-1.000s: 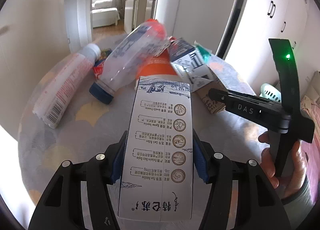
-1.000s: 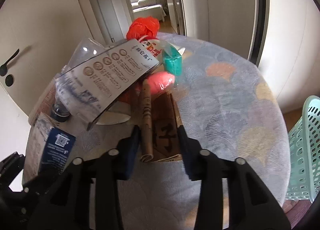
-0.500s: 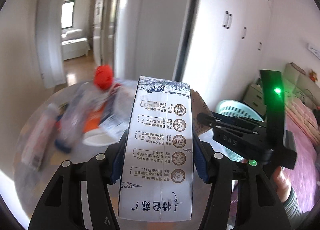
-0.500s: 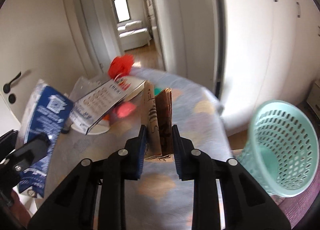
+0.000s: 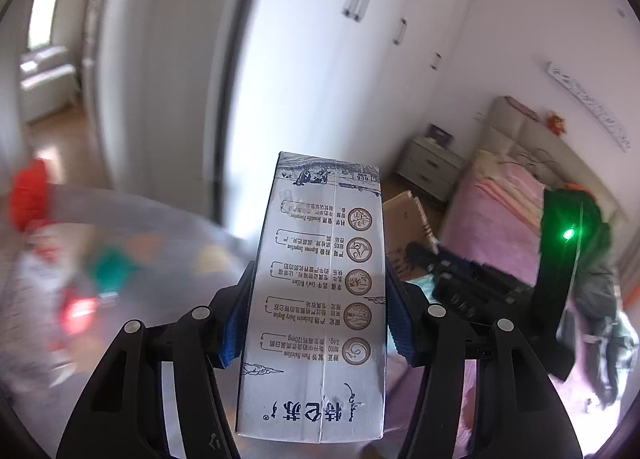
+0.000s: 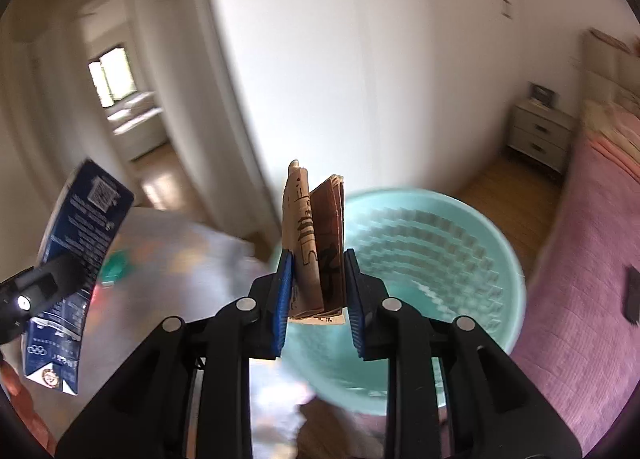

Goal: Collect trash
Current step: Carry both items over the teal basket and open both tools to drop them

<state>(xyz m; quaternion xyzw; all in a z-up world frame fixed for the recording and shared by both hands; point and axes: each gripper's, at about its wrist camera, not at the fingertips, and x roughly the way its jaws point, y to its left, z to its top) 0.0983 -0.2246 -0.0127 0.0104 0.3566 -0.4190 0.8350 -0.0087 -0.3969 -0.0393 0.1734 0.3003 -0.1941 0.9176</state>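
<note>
Now the job is a clean drop, and both hands carry something to bin: the left tongs [image 5: 316, 319] are clamped on a silver-white milk carton [image 5: 320, 295], their blue pads [image 5: 234, 323] pressed flat to its two long sides, while the right tongs [image 6: 316, 291] have just pinched nearly shut on a folded piece of brown cardboard [image 6: 314, 243] standing upright between the jaws. To do this well, I'd say each load should be brought right over the mouth of the mint-green mesh wastebasket [image 6: 460, 243] before the jaws let go, one hand at a time so the two rigs don't knock together. From the right-hand view the basket sits just beyond and below the cardboard, its open rim facing up, beside the pink bed [image 6: 580, 259]. The carton hangs off to the left of that, above the edge of the patterned counter [image 6: 180, 259], where blurred bits of rubbish are left.
</note>
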